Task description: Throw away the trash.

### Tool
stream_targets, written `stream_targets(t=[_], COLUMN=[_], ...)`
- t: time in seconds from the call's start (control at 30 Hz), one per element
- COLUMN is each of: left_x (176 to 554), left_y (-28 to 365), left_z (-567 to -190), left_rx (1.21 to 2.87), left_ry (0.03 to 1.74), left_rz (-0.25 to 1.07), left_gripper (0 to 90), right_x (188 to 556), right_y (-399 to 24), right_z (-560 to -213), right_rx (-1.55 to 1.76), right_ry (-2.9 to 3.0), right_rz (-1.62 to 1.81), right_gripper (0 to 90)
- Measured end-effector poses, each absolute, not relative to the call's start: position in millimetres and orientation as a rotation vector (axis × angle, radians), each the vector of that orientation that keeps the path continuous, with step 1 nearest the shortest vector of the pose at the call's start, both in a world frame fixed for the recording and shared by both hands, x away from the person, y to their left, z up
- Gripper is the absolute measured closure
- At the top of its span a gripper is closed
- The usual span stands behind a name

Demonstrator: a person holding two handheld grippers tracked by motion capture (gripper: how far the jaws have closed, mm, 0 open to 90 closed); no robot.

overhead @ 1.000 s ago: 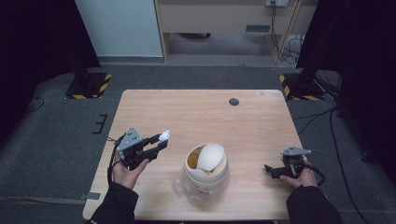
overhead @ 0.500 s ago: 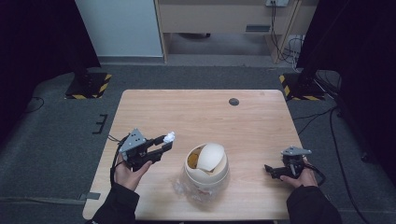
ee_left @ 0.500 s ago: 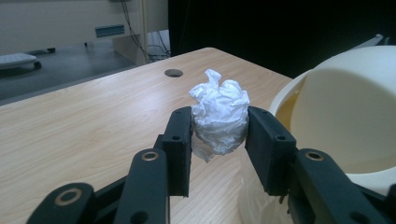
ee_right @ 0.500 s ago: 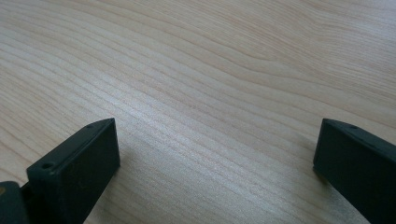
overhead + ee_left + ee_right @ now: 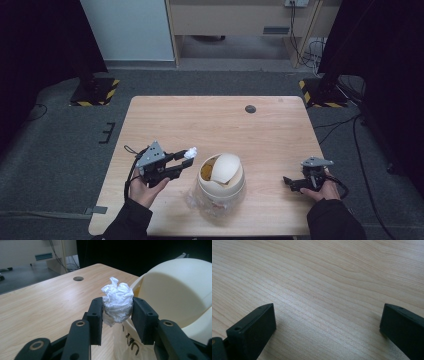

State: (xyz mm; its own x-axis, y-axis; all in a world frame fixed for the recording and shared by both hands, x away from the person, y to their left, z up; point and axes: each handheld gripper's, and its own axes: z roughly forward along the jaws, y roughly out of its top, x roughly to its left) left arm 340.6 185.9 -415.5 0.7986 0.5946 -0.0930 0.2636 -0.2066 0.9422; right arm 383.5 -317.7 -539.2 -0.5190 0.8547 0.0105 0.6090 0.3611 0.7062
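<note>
My left gripper (image 5: 186,160) is shut on a crumpled white paper ball (image 5: 190,152), held just left of a cream swing-lid bin (image 5: 221,177) near the table's front middle. In the left gripper view the paper ball (image 5: 117,300) is squeezed between both black pads (image 5: 96,315), with the bin's domed lid (image 5: 175,287) close on the right. The lid's flap looks tilted, with a dark gap at its upper left. My right gripper (image 5: 289,181) rests low on the table at the front right. Its jaws stand wide apart over bare wood (image 5: 324,302), with nothing between them.
The wooden table (image 5: 215,120) has a dark round cable hole (image 5: 250,108) near its far edge. A clear plastic liner (image 5: 195,200) shows at the bin's base. Black stands and cables flank the table on the grey floor.
My left gripper has carried the paper ball a little to the right, closer to the bin. The right gripper has stayed where it was.
</note>
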Motion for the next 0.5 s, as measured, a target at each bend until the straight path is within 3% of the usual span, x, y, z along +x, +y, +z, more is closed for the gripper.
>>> stream_targets(t=[0.5], left_x=[341], left_y=[168], left_z=[-422], left_rx=[1.834], left_ry=[0.607], left_rz=[0.273], left_gripper=[61.3], right_x=[384], right_y=[-318], right_z=[-539], right_rx=[1.283], right_ry=[2.269], right_rz=[0.946], right_gripper=[0.7])
